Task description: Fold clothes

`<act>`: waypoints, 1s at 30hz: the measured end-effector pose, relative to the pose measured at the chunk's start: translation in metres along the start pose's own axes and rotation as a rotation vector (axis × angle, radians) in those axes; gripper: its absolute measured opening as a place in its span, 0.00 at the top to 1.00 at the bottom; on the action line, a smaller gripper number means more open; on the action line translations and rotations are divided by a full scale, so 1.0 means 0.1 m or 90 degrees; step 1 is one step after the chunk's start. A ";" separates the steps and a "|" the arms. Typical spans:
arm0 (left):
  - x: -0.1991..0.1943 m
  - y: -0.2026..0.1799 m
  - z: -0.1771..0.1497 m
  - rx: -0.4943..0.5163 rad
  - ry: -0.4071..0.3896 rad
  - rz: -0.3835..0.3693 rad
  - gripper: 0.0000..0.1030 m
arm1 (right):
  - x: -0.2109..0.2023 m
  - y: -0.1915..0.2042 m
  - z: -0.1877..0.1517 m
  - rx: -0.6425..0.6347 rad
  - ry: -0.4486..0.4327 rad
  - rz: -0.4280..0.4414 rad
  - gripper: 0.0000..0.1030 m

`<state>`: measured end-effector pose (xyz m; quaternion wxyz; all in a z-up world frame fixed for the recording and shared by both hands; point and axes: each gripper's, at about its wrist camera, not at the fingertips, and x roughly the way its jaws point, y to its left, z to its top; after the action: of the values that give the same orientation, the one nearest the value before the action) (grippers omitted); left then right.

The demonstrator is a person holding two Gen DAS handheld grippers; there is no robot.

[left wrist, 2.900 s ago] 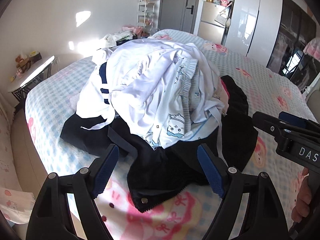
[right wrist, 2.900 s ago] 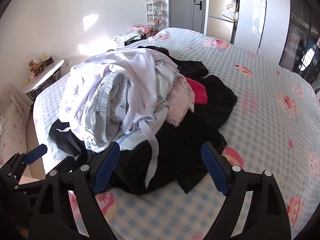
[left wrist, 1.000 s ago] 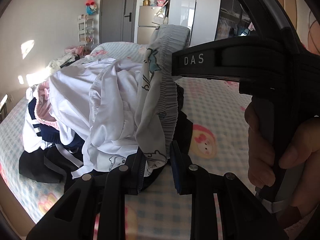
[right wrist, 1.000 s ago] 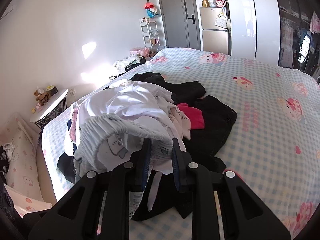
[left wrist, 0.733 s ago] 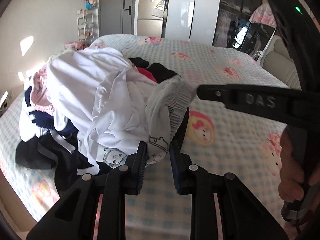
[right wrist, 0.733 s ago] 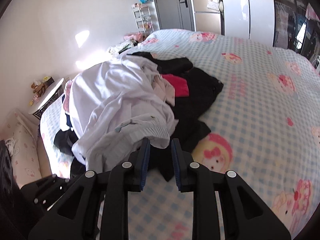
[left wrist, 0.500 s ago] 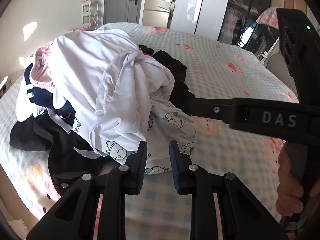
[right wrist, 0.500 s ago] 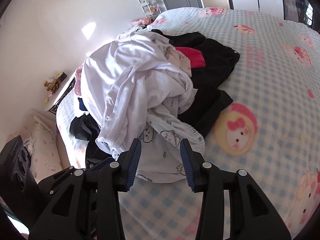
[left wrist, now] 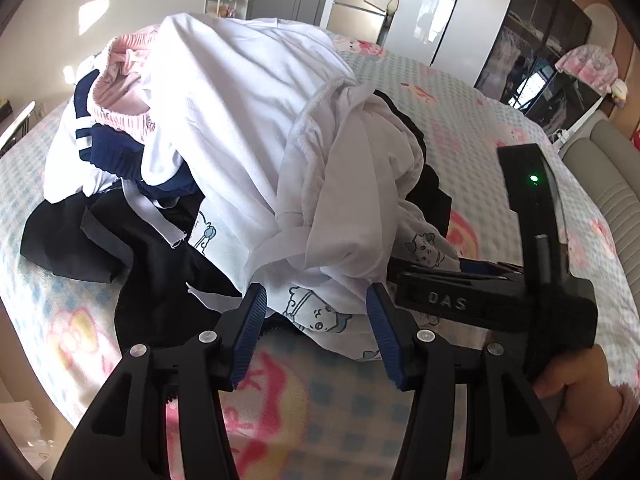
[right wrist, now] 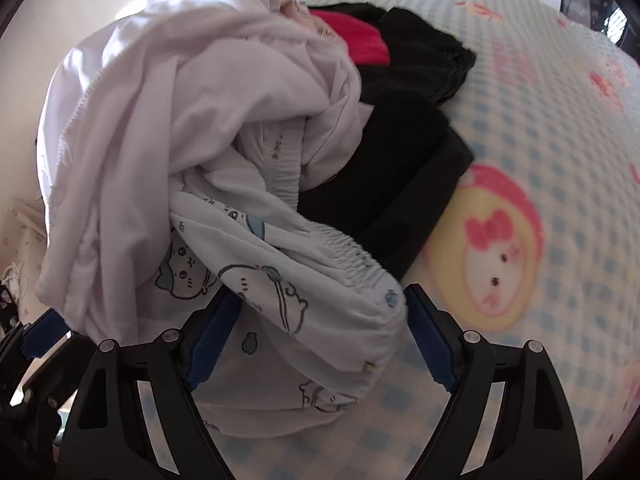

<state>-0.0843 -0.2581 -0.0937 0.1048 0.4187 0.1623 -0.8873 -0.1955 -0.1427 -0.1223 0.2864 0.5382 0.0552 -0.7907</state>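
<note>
Sorting stage: both claws, left [left wrist: 316, 312] and right [right wrist: 320, 328], stand spread around the cartoon-print shorts [right wrist: 304, 320], which lie crumpled against the clothes pile [left wrist: 240, 120] near the bed's [right wrist: 560, 200] edge; next, likely spreading them flat.

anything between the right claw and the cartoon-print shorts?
Nothing visible. The right claw is open, its fingers on either side of the cartoon-print shorts at the near edge of the clothes pile. A white garment drapes over the shorts' far part, so lifting may drag it along.
</note>
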 end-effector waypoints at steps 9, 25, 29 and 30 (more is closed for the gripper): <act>-0.04 -0.18 0.23 0.014 -0.024 -0.042 0.47 | -0.48 -0.15 0.00 0.007 -0.092 -0.004 0.97; -0.44 -0.98 0.19 0.106 -0.065 -0.147 0.47 | -2.11 -0.67 -0.03 0.050 -0.342 -0.149 0.97; -0.19 -1.30 0.23 0.112 -0.029 -0.186 0.34 | -2.15 -0.80 -0.21 0.058 -0.323 -0.145 0.97; -0.12 -1.36 0.23 0.112 -0.021 -0.189 0.34 | -2.16 -0.83 -0.26 0.060 -0.319 -0.145 0.97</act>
<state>-0.1361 -0.1404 -0.0434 -0.0620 0.3832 0.1423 -0.9105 -0.1617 0.0218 0.0392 0.1751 0.3294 0.0057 -0.9278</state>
